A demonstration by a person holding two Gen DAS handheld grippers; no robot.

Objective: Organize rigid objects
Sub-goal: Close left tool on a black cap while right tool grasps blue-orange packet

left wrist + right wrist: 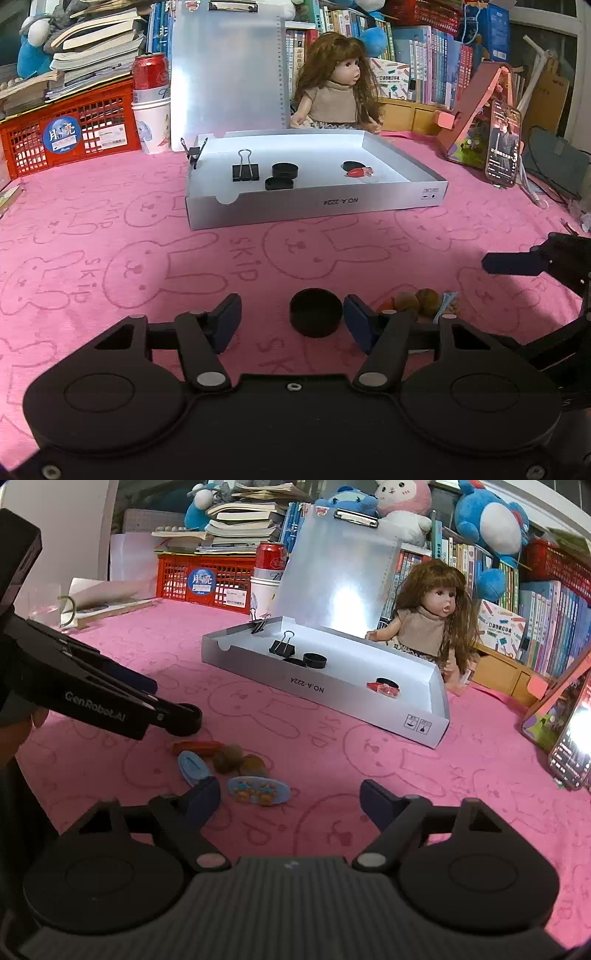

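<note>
Left gripper: the left gripper (291, 319) sits low over the pink cloth (110, 229) with its jaws apart; a black round cap (316, 312) stands between the fingers, right beside the right-hand pad, with a clear gap to the left-hand pad, so it is not clamped.
Right gripper: the right gripper (290, 799) is released and spread wide; a blue oval piece with small brown figures (258, 791) lies on the cloth between its fingers, nearer the left-hand pad, apart from both.
Loose pile: just beyond the oval piece lie two brown nut-like lumps (238, 760), a second blue oval piece (194, 768) and a red-orange stick (199, 746), close together on the desk.
Tray: a grey open box (317, 206) lies farther back on the cloth, its lid (225, 74) standing upright behind it.
Tray contents: a black binder clip (245, 170), two black round caps (282, 175) and a red and black item (358, 170) lie on its floor; another binder clip (192, 149) is clipped on the back left wall.
Surroundings: a doll (341, 96) sits behind the tray, a red crate (70, 129) and a red can (150, 74) stand to the left, and a phone (503, 146) is propped to the right.
</note>
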